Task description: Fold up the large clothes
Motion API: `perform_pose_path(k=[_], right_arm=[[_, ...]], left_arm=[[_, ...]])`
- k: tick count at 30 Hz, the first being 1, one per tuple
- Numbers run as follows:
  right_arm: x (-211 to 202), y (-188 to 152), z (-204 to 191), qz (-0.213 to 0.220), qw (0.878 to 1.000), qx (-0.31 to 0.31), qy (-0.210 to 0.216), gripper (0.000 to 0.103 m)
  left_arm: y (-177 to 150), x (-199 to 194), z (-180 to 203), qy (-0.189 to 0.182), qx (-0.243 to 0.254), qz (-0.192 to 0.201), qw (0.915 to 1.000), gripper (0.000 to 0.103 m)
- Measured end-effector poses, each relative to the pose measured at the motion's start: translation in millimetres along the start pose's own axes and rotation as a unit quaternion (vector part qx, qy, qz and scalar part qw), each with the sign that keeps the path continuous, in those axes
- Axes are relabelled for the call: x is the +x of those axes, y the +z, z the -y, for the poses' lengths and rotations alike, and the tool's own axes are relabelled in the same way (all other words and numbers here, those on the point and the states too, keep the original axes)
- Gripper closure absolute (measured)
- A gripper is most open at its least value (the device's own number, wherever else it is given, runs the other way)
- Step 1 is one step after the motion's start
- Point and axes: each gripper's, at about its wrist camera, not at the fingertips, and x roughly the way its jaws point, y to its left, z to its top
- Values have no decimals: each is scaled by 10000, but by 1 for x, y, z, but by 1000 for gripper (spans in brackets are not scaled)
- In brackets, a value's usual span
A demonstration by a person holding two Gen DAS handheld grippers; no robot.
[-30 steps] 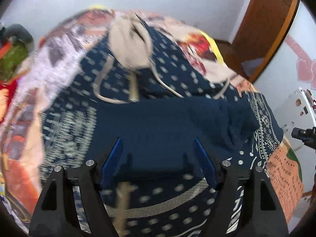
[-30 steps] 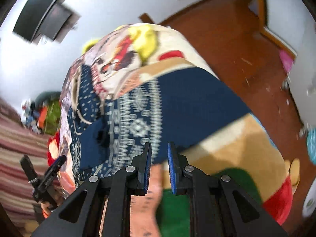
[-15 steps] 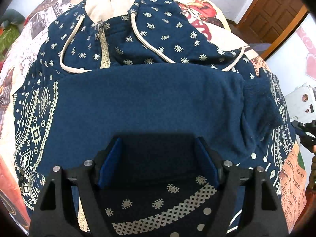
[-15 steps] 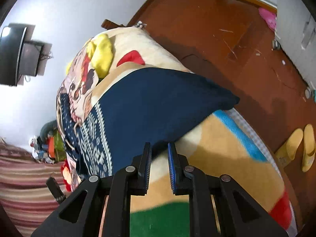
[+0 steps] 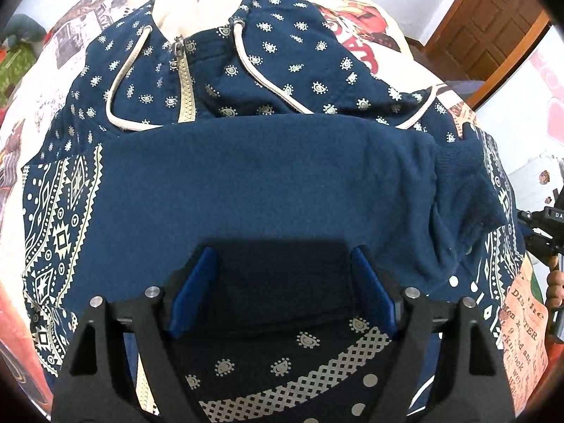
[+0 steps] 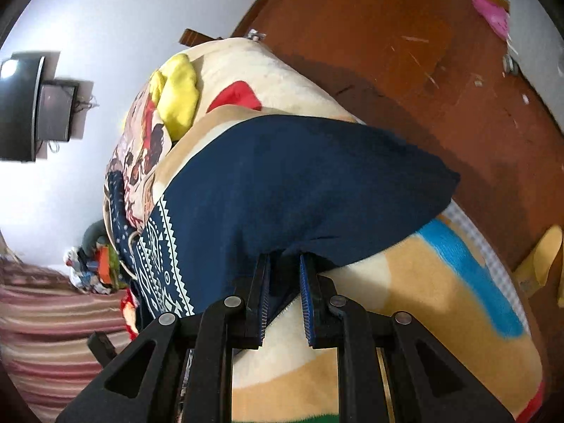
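While the navy hoodie (image 5: pixel 268 183) lies on the bed (image 6: pixel 423 299), the left claw (image 5: pixel 280 289) is opening over its folded sleeve, and the right claw (image 6: pixel 284 294) pinches the other sleeve; soft, limp fleece seems best gripped at hems.

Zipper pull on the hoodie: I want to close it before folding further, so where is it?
In the left wrist view, the zipper pull sits upper left, below the cream hood lining, between the two drawcords.

A home bedroom was shown: a bed (image 6: pixel 440 299) covered by a printed blanket (image 5: pixel 370 35), a wooden door (image 5: pixel 486 28), slippers (image 6: pixel 543 257) on the floor (image 6: pixel 405 70).
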Motion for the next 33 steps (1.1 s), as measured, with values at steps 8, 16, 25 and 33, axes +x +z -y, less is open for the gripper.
perform_pose_path(k=[8, 16, 25, 33], right_arm=[[-18, -7, -37, 383, 9972, -536, 341, 96], [-44, -34, -139, 605, 9768, -1623, 1262, 99], [-52, -71, -158, 1029, 9741, -2007, 150, 99], [-88, -54, -63, 701, 9882, -1253, -526, 98]], left_arm=[[-3, -37, -15, 26, -219, 513, 9984, 23], [-17, -88, -43, 91, -398, 1050, 9936, 23], [-18, -108, 0, -42, 236, 1037, 9943, 23], [4, -90, 140, -845, 1458, 578, 9840, 23]])
